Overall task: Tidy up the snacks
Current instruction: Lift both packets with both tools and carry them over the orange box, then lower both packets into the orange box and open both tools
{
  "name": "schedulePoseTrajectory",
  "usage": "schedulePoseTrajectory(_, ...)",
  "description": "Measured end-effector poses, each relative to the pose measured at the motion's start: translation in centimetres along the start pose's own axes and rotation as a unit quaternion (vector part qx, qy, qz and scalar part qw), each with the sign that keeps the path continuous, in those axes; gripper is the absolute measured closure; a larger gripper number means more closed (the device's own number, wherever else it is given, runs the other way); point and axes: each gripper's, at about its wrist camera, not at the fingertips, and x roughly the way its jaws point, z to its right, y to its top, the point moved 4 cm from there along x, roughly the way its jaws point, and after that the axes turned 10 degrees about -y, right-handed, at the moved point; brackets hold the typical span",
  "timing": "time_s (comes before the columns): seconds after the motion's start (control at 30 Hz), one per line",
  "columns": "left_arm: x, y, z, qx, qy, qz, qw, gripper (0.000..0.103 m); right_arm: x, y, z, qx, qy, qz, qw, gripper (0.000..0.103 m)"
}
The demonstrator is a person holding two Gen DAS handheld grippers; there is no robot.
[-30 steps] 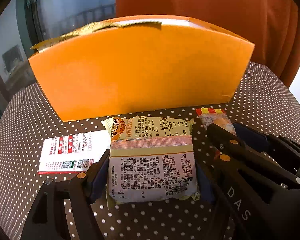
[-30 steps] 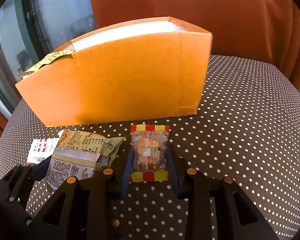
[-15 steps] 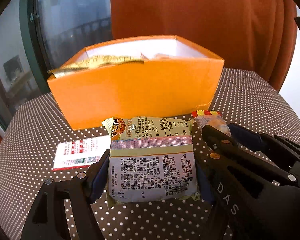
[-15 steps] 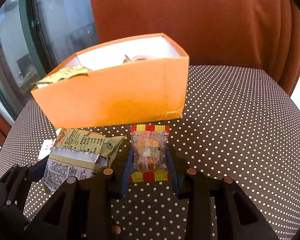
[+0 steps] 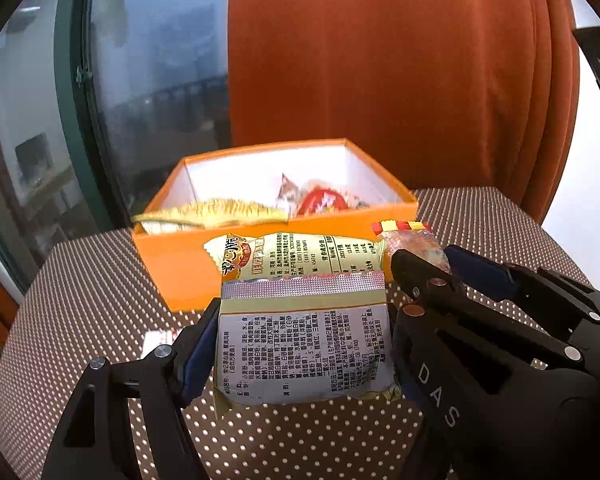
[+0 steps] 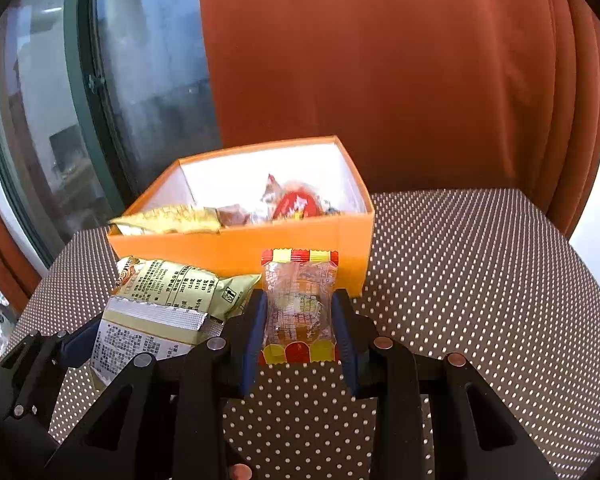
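My left gripper is shut on a yellow-and-white noodle packet, held printed side up above the dotted tablecloth. Close on its right, my right gripper is shut on a small clear candy packet with red and yellow ends. Both packets hang in front of an open orange box, whose white inside holds a golden wrapper and a red-labelled snack. The same box shows beyond the candy in the right wrist view, and the noodle packet appears there at lower left.
A red-and-white printed card lies on the cloth, mostly hidden behind the left gripper's finger. An orange curtain hangs behind the table, and a window with a dark green frame stands at the left. Dotted cloth stretches right of the box.
Both grippers have risen with their packets still held. The box's front wall filled the view before; now its open top and the snacks inside show. The card has dropped behind the left finger.
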Motion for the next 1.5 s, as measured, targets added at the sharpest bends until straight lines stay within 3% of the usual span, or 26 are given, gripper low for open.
schedulePoseTrajectory(0.53, -2.2, 5.6, -0.5, 0.015, 0.017, 0.064, 0.9977, 0.026, -2.3, 6.1, -0.8, -0.005, 0.013, 0.066, 0.998, 0.067)
schedulePoseTrajectory(0.93, -2.7, 7.9, -1.4, 0.010, 0.026, 0.096, 0.9950, 0.026, -3.5, 9.3, -1.6, -0.009, 0.038, 0.094, 0.995, 0.067)
schedulePoseTrajectory(1.13, -2.5, 9.4, -2.0, 0.006, 0.040, 0.106, 0.9935, 0.026, -2.6, 11.0, -2.2, 0.000, 0.063, 0.100, 0.993, 0.067)
schedulePoseTrajectory(1.5, 1.3, 11.3, -3.8, 0.008, 0.070, 0.088, 0.9936, 0.026, 1.9, 12.6, -2.7, 0.027, 0.097, 0.076, 0.992, 0.067)
